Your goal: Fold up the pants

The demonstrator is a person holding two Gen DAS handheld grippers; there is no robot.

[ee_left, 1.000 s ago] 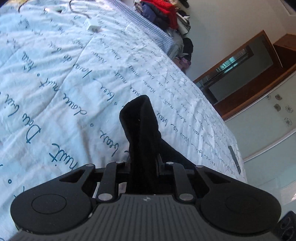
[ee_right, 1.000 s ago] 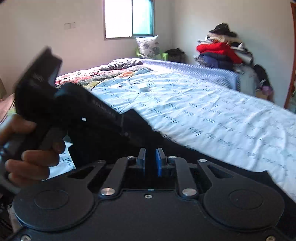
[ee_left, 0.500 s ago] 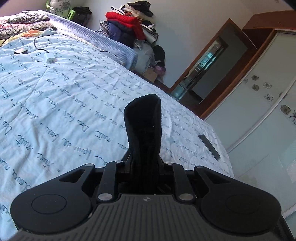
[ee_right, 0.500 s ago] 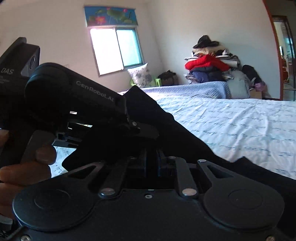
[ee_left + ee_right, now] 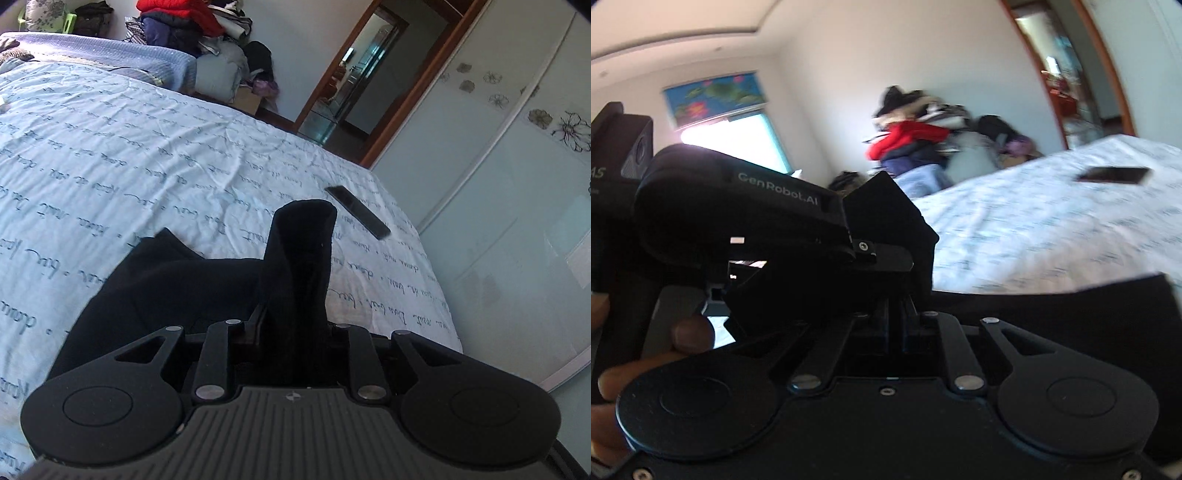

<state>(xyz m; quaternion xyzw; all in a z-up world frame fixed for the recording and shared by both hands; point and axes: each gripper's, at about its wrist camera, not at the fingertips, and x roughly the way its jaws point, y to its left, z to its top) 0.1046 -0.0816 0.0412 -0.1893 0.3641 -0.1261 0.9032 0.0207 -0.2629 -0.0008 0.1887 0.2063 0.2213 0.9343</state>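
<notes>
L gripper (image 5: pixel 295 314) jaws opening w/ black pants (image 5: pixel 177 288) between, R gripper (image 5: pixel 897 317) clamping pants, R view only: hand (image 5: pixel 646 365)

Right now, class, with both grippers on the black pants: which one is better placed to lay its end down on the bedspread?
Probably left. The left hand-held gripper tilts down over bare bedspread, gripping the pants, jaws opening. The right hand-held gripper faces the room.

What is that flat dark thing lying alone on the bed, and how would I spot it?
Start at the bed's pale blue script-printed cover, then look to its far corner by the white wardrobe doors. The slim black slab lies flat there, rigid and straight-edged, unlike the soft black pants.
</notes>
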